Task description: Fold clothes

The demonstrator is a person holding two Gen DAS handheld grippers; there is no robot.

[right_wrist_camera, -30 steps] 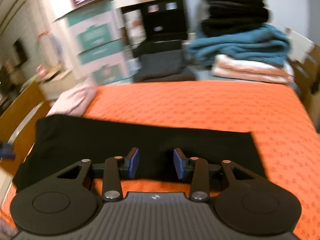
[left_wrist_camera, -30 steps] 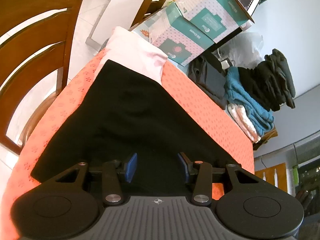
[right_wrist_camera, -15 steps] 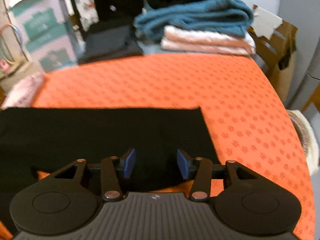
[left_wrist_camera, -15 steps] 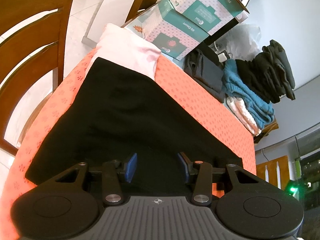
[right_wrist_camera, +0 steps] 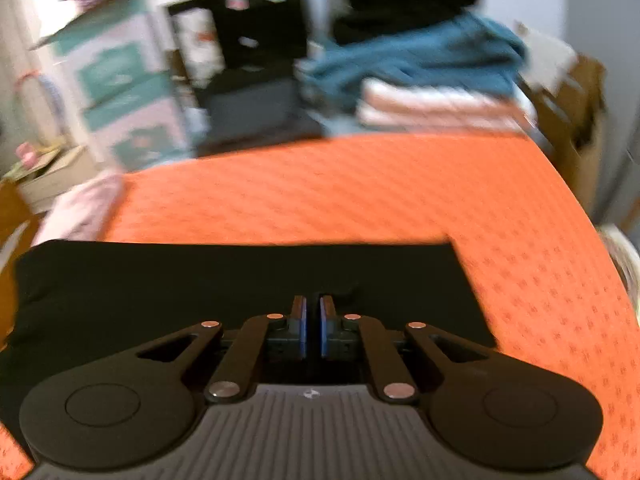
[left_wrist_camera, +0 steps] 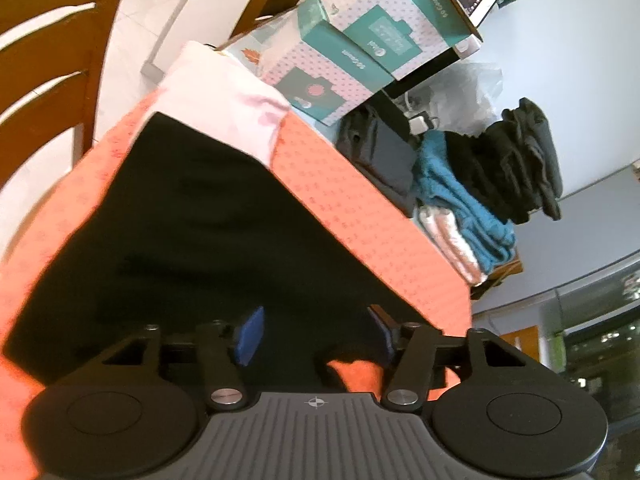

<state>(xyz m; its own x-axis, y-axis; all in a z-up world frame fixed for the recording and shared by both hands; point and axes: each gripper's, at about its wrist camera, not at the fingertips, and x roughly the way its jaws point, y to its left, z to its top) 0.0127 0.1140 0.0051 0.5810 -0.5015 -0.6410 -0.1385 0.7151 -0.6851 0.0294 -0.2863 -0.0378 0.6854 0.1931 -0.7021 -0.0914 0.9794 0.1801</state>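
A black garment (left_wrist_camera: 208, 240) lies flat on the orange patterned tablecloth (left_wrist_camera: 360, 216). My left gripper (left_wrist_camera: 314, 334) is open, low over the garment's near edge, with the cloth's edge showing between the blue pads. In the right wrist view the same black garment (right_wrist_camera: 200, 280) spreads across the orange tablecloth (right_wrist_camera: 340, 192). My right gripper (right_wrist_camera: 313, 322) has its jaws nearly together on the garment's near edge, and a small ridge of black fabric rises at the fingertips.
A pink folded garment (left_wrist_camera: 224, 92) lies at the far end of the black one. Teal and pink boxes (left_wrist_camera: 360, 52) stand behind it. A pile of folded teal, black and pale clothes (right_wrist_camera: 420, 72) sits at the table's back edge. A wooden chair (left_wrist_camera: 44, 80) stands to the left.
My right gripper's jaws have closed from wide open onto the black garment's edge, and its view swung back to the left. My left gripper stayed open and shifted slightly toward the garment's near edge.
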